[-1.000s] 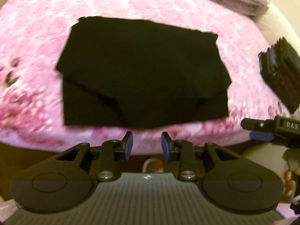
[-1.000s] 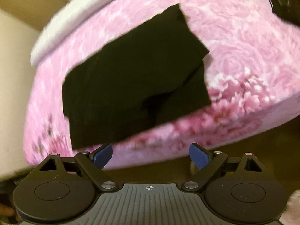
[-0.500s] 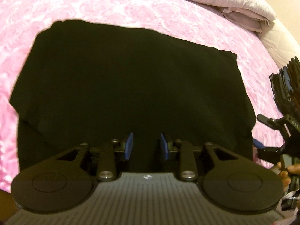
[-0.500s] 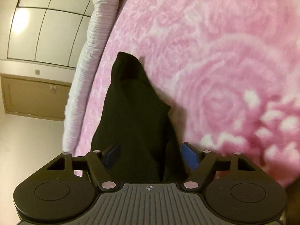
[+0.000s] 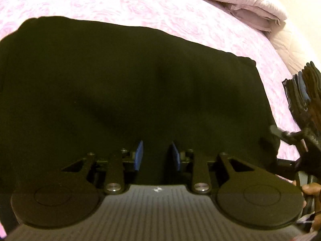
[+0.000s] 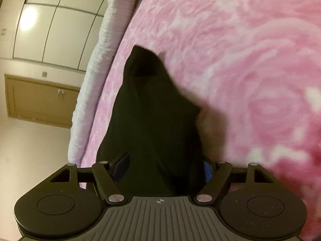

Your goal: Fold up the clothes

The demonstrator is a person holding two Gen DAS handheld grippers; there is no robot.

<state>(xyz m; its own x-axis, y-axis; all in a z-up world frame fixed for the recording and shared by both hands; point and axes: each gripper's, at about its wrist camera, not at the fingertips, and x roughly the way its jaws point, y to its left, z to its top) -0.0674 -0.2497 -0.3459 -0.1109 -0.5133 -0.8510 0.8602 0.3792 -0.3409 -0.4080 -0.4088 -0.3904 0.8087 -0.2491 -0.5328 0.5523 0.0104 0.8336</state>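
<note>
A folded black garment (image 5: pixel 128 80) lies flat on the pink floral bed cover (image 5: pixel 120 2). My left gripper (image 5: pixel 156 154) is open, low over the garment's near edge, its blue pads apart with black cloth showing between them. My right gripper (image 6: pixel 166 166) is open at the garment's right end, its jaws on either side of the black cloth (image 6: pixel 152 120), which partly hides the right pad. The right gripper also shows at the right edge of the left wrist view (image 5: pixel 280 132).
A folded pale lilac quilt (image 5: pixel 240 0) lies at the far side of the bed. A stack of dark folded clothes (image 5: pixel 303 92) sits at the right. A wooden cabinet (image 6: pixel 40 98) and a tiled wall stand beyond the bed.
Both grippers have come in close to the garment from well off the bed edge. The right gripper has swung to the garment's end and narrowed around the cloth.
</note>
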